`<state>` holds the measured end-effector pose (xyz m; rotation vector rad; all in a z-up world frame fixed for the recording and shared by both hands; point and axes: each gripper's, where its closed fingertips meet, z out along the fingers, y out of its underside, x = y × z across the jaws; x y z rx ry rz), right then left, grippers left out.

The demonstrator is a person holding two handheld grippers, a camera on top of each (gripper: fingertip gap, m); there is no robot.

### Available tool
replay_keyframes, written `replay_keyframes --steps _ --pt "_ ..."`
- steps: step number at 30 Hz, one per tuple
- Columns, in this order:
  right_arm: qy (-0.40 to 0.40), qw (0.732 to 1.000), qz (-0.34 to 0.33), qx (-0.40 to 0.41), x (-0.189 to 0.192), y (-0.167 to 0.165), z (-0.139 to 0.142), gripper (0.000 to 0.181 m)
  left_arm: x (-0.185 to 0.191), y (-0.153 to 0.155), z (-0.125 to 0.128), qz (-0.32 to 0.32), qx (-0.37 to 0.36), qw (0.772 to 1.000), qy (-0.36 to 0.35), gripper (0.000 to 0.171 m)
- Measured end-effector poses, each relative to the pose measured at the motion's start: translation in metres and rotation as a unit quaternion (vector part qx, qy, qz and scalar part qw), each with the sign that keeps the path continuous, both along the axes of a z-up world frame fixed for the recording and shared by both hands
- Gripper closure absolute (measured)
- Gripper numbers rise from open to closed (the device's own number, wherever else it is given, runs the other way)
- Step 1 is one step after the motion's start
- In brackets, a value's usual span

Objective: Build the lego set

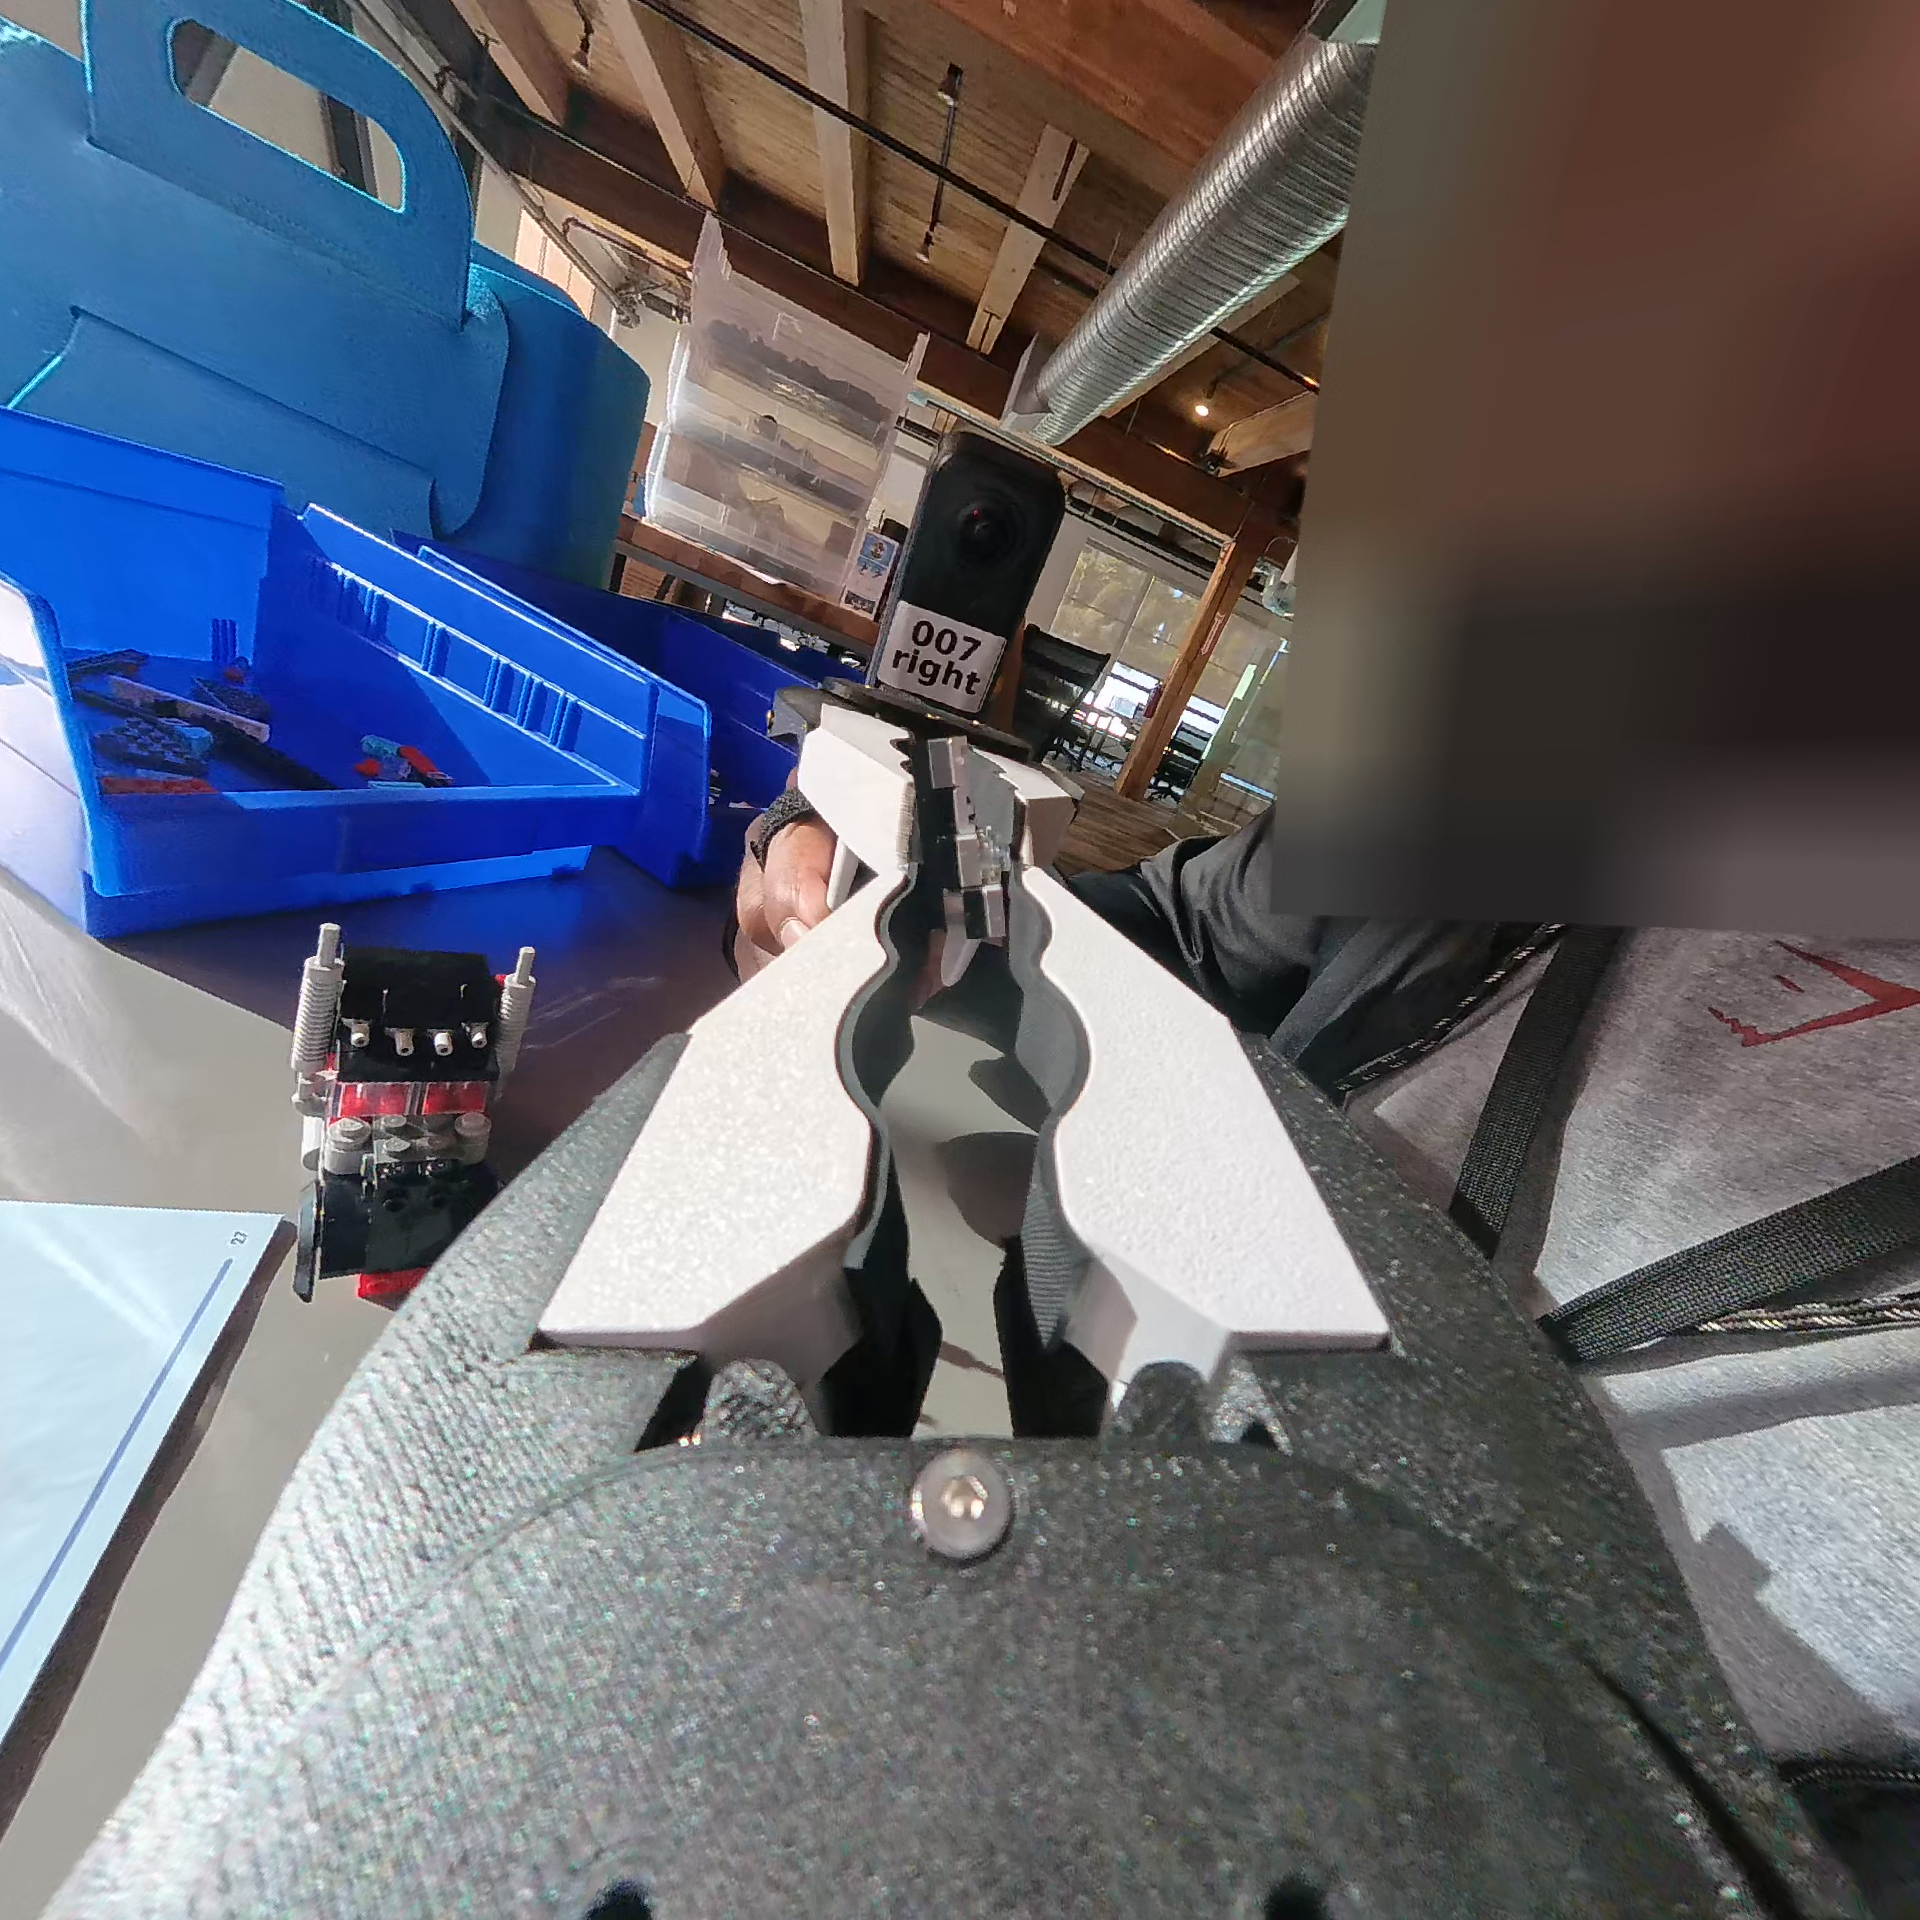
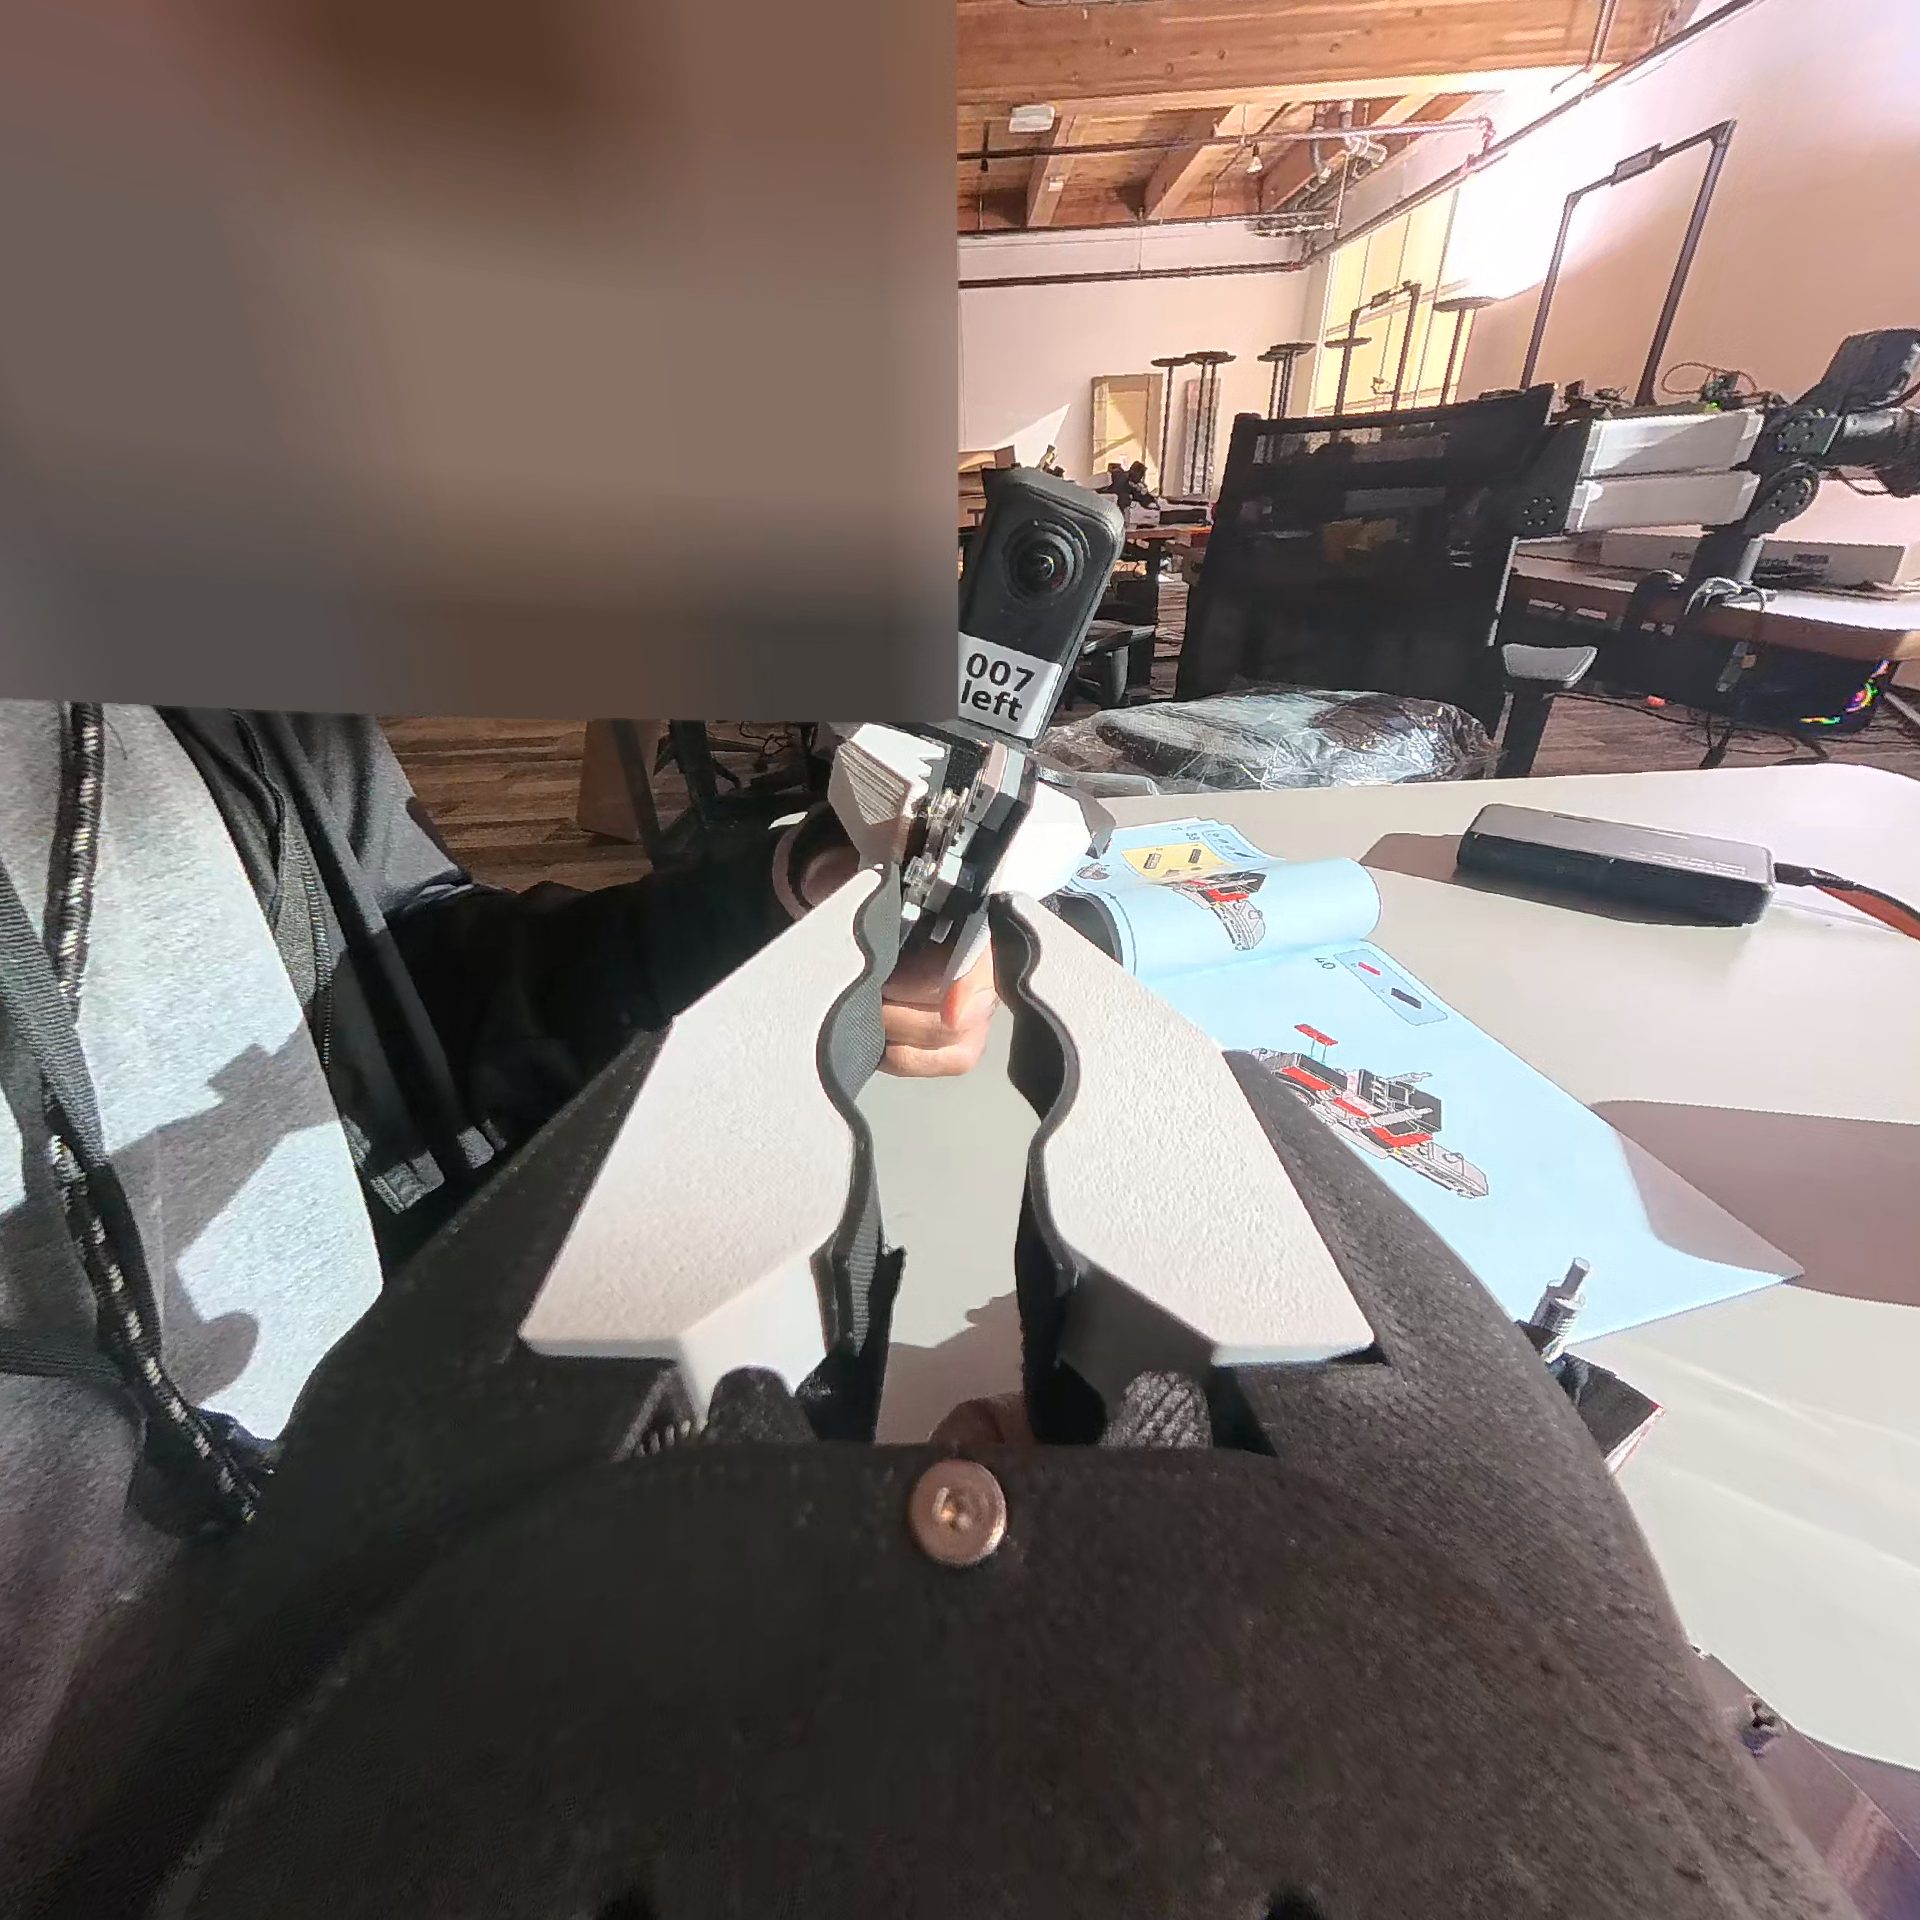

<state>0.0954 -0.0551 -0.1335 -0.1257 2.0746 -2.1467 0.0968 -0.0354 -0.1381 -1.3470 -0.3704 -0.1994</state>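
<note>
Black power bank (image 2: 1617, 864) on the table (image 2: 1558, 997) — mesh chair (image 2: 1371, 540) behind

Black/red/grey lego truck (image 1: 400, 1101) upright on table; small grey/black lego sub-assy (image 1: 961, 842) held up between both tools' tips.

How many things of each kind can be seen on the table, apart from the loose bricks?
Blue plastic parts bins: 2
Black, red and grey lego truck model: 1
Light blue paper instruction booklet: 1
Dark flat rectangular device with cable: 1
Total: 5
</note>
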Motion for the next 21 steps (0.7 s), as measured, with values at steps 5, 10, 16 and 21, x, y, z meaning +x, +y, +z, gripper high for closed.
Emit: replay_keyframes --steps 5,10,16,21 --pt "0.014 1.000 -0.024 0.013 -0.010 0.000 -0.008 0.162 -0.011 -0.002 -0.008 0.013 -0.002 0.999 -0.048 0.157" --pt "0.106 0.991 -0.071 0.039 -0.025 0.002 -0.019 0.136 -0.016 -0.007 -0.017 0.012 -0.008 0.994 -0.105 0.157" --pt "0.299 0.942 -0.133 0.075 -0.023 -0.009 -0.039 0.118 -0.018 -0.004 -0.031 -0.005 -0.012 0.984 -0.176 0.157" --pt "0.367 0.911 -0.173 0.072 -0.026 -0.012 -0.041 0.127 -0.019 0.003 -0.036 -0.018 -0.009 0.979 -0.204 0.158"
